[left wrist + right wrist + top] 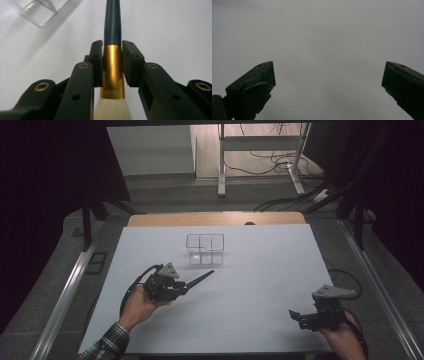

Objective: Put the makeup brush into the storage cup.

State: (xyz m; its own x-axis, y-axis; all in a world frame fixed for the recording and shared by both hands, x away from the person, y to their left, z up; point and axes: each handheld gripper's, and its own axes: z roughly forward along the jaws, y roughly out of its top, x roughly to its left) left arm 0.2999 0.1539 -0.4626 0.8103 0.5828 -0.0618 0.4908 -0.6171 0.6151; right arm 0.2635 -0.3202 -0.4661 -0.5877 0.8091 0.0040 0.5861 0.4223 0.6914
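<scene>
Near the table's [260, 290] left edge, the left gripper [186, 287] is clamped on one brush [113, 50], its jaws pressing the gold ferrule (pale bristles toward the hand, dark handle pointing out). That handle aims at the one clear box [205, 249], which stands toward the far edge, just beyond the handle's tip. By the near right corner, the right gripper [295, 314] has its two jaws wide apart over bare white table, holding nothing.
</scene>
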